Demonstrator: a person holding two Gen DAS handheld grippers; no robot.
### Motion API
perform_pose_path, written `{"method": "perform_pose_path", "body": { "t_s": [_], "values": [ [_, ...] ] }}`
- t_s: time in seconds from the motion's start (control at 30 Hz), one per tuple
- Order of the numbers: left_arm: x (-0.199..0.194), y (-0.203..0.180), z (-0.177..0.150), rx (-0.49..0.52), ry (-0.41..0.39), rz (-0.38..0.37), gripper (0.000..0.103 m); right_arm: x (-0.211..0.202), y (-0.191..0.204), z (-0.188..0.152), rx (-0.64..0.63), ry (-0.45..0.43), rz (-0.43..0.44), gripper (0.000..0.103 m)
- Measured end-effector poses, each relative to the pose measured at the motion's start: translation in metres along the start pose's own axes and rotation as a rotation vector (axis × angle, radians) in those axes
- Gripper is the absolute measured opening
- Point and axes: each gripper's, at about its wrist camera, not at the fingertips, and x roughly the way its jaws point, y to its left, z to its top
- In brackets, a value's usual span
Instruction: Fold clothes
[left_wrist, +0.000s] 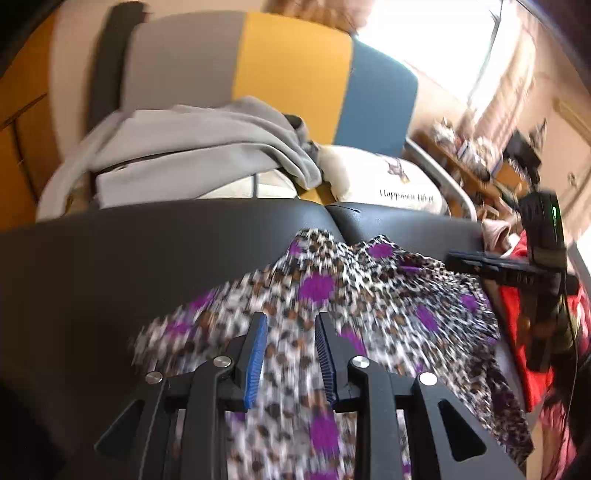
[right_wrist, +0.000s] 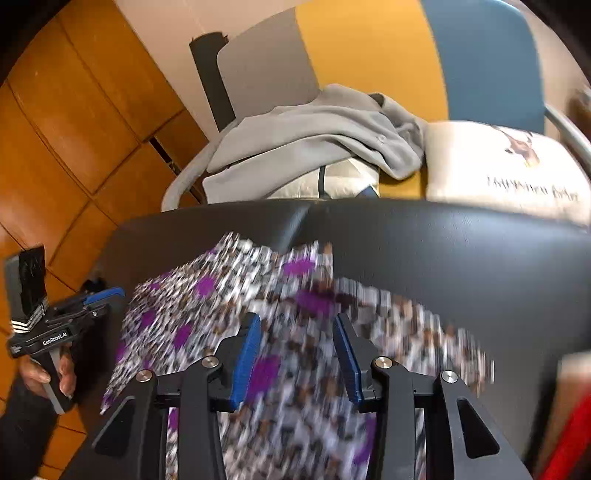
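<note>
A leopard-print garment with purple spots (left_wrist: 332, 302) lies crumpled on a dark grey padded surface (left_wrist: 110, 266); it also shows in the right wrist view (right_wrist: 280, 295). My left gripper (left_wrist: 291, 321) hovers over the garment with its blue-padded jaws apart and nothing between them. My right gripper (right_wrist: 297, 325) hovers over the same garment, jaws apart and empty. The right gripper also shows at the right edge of the left wrist view (left_wrist: 458, 261), and the left gripper at the left edge of the right wrist view (right_wrist: 107, 293). Both views are motion-blurred.
A grey garment (left_wrist: 192, 147) lies heaped on a grey, yellow and blue chair (left_wrist: 291, 62) behind the surface, beside a white printed cushion (left_wrist: 391, 181). Red fabric (left_wrist: 528, 350) lies at the right. Wooden panelling (right_wrist: 74, 129) is at the left.
</note>
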Motion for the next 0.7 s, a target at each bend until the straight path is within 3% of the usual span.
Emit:
{"method": "perform_pose_path", "body": {
  "t_s": [0.23, 0.37, 0.5, 0.57, 0.63, 0.7],
  "values": [
    [0.066, 0.022, 0.042, -0.034, 0.116, -0.103, 0.032, 0.069, -0.002, 0.041, -0.067, 0.147, -0.005, 0.042],
    [0.090, 0.027, 0.054, -0.052, 0.155, -0.165, 0.033, 0.079, -0.003, 0.050, -0.089, 0.156, -0.003, 0.042],
    [0.098, 0.019, 0.064, -0.022, 0.157, -0.177, 0.033, 0.078, 0.000, 0.046, -0.113, 0.188, 0.014, 0.042],
    [0.101, 0.015, 0.066, -0.011, 0.170, -0.173, 0.033, 0.075, 0.000, 0.043, -0.116, 0.191, 0.009, 0.035],
    [0.103, 0.011, 0.069, -0.016, 0.188, -0.169, 0.029, 0.070, 0.000, 0.041, -0.108, 0.179, 0.015, 0.017],
    [0.098, 0.008, 0.071, -0.030, 0.183, -0.185, 0.008, 0.065, 0.000, 0.040, -0.100, 0.167, 0.020, 0.005]
  ]
}}
